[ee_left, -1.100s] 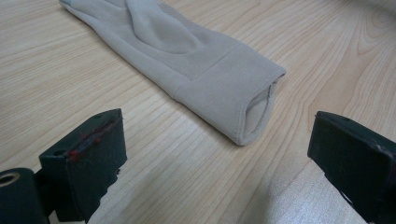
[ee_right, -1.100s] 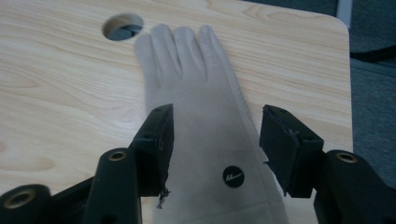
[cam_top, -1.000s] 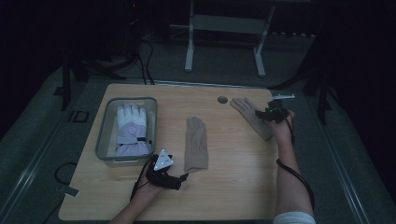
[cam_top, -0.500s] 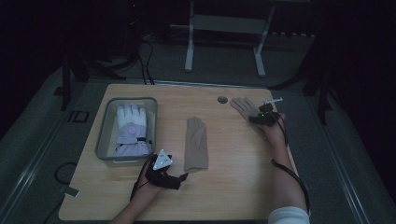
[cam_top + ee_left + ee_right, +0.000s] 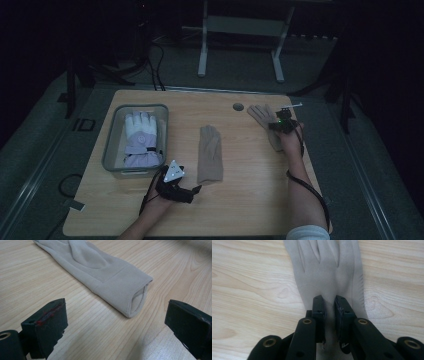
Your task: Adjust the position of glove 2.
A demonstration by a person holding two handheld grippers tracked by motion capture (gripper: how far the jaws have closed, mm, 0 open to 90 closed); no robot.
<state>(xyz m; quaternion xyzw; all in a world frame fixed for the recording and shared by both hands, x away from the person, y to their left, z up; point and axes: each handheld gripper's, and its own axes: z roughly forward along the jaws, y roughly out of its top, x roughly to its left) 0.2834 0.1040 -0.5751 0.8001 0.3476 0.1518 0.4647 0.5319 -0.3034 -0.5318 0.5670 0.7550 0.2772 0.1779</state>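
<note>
A beige glove (image 5: pixel 210 152) lies flat mid-table, its cuff (image 5: pixel 120 287) towards me. My left gripper (image 5: pixel 192 183) rests on the wood just short of that cuff. Its jaws stand wide open on either side of the cuff end, and the gripper (image 5: pixel 117 315) touches nothing. A second beige glove (image 5: pixel 261 116) lies at the back right, fingers pointing away. My right gripper (image 5: pixel 276 124) sits on its palm. There the jaws are pinched nearly together on a fold of the glove (image 5: pixel 324 272), and the gripper (image 5: pixel 329 301) is shut on that fabric.
A grey bin (image 5: pixel 111 150) at the left holds a white and lilac padded glove (image 5: pixel 140 137). A round cable hole (image 5: pixel 238 106) is in the tabletop near the back edge. Beyond the table, desk legs (image 5: pixel 202 50) stand on the dark floor.
My right gripper has shifted slightly left and towards me, further onto the back-right glove. The left gripper and the middle glove have stayed put.
</note>
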